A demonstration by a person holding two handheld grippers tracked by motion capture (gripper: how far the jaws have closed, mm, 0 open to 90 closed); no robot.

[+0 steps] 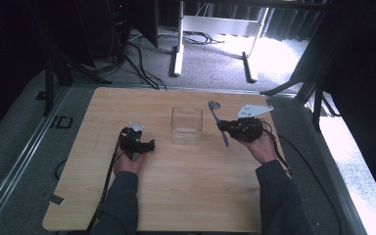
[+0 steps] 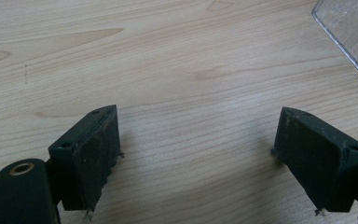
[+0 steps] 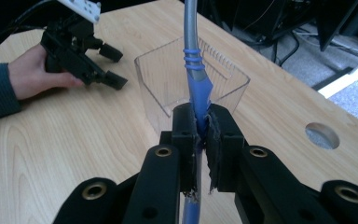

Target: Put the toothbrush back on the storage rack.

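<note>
Two grippers work the wooden table. At eight o'clock, the left gripper rests spread wide, holding nothing. At three o'clock, the right gripper clamps one blue-handled utensil. One clear plastic container stands between them, toward twelve.

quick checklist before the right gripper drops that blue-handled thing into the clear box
1. Grip: right gripper is shut on the blue-handled utensil, clamped on its blue grip. Ok.
2. Clear plastic box: upright, open top. Ok.
3. Box contents: looks empty through the walls. Ok.
4. Alignment: in the high view the utensil sits beside the box on its right, not above the opening. Not ok yet.
5. Left gripper: open, holds nothing, and is apart from the box, so the box is not steadied. Not ok if it slides.
6. Utensil's working end: what kind of tool it is, cannot tell.
</note>
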